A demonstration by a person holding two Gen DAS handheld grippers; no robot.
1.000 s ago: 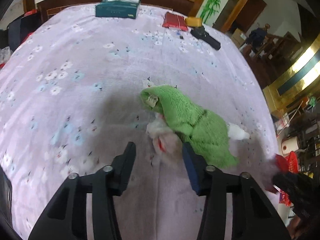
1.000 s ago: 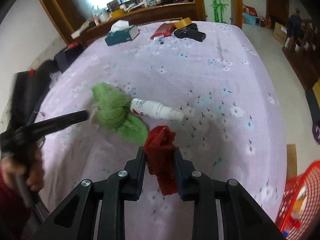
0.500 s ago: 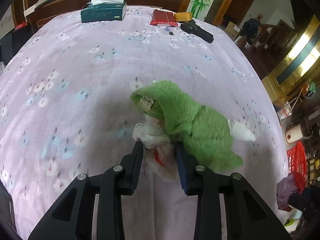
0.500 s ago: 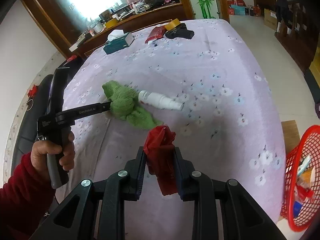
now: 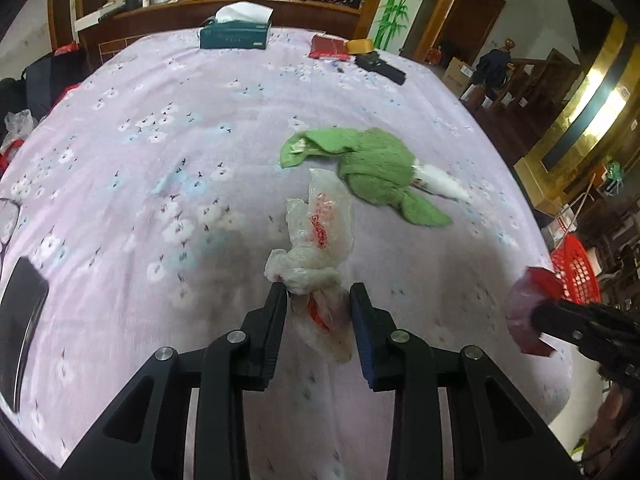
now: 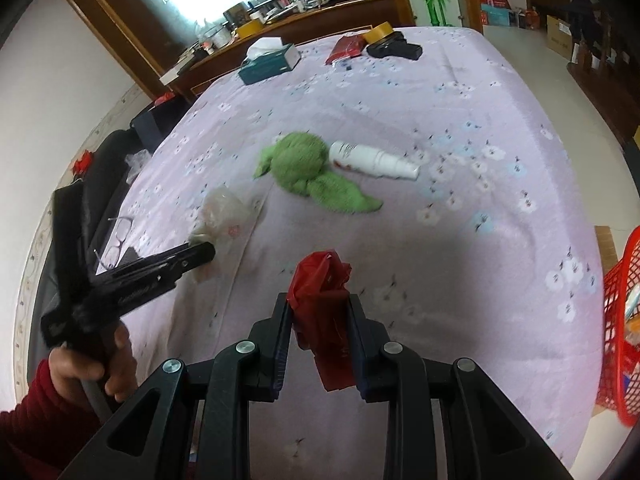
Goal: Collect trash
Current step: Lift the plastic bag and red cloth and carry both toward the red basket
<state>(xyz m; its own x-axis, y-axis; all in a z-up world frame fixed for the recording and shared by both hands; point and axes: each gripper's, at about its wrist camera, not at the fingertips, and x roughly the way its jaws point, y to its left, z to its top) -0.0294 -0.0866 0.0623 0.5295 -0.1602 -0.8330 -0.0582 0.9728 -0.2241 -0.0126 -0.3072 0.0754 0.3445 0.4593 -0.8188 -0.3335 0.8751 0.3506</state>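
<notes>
Left tongs (image 5: 318, 300) pinch a crumpled clear plastic bag (image 5: 320, 232) over the bed (image 5: 160, 140); right tongs (image 6: 319, 312) clamp a red wrapper (image 6: 322, 304). Keep both squeezed — carry them level to the red basket (image 6: 618, 320) beside the bed before releasing.

Left gripper (image 5: 318, 300) angled downward, jaws clamped on a crumpled clear plastic bag (image 5: 320, 240), right gripper (image 6: 318, 312) angled downward beside it, jaws clamped on a red wrapper (image 6: 324, 312), left hand (image 6: 94, 368) in a red sleeve (image 6: 36, 420) gripping its handle
</notes>
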